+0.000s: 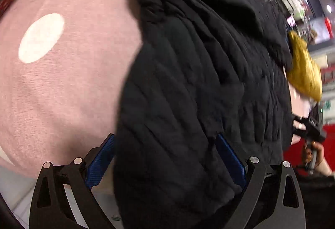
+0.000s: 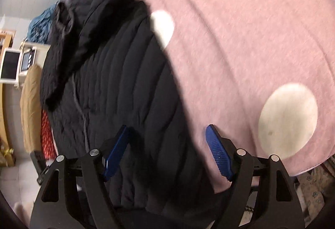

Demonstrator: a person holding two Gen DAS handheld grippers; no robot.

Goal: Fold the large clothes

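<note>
Both grippers, left (image 1: 165, 157) and right (image 2: 167, 152): jaws wide, straddling your jacket (image 2: 129, 91). Risk: thick quilting slips if you pinch shallow.

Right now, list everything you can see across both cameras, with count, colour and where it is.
quilted jacket: one, black, spread on the blanket.
blanket: one, pink with white dots, under the jacket.
yellow garment: one, mustard, beyond the jacket.
blue garment: one, teal blue, at the jacket's far end.
tan cloth: one, beige, beside the jacket's edge.
left hand-held gripper: one, black with blue pads, open around jacket fabric.
right hand-held gripper: one, same colours, open over the jacket's edge.
</note>
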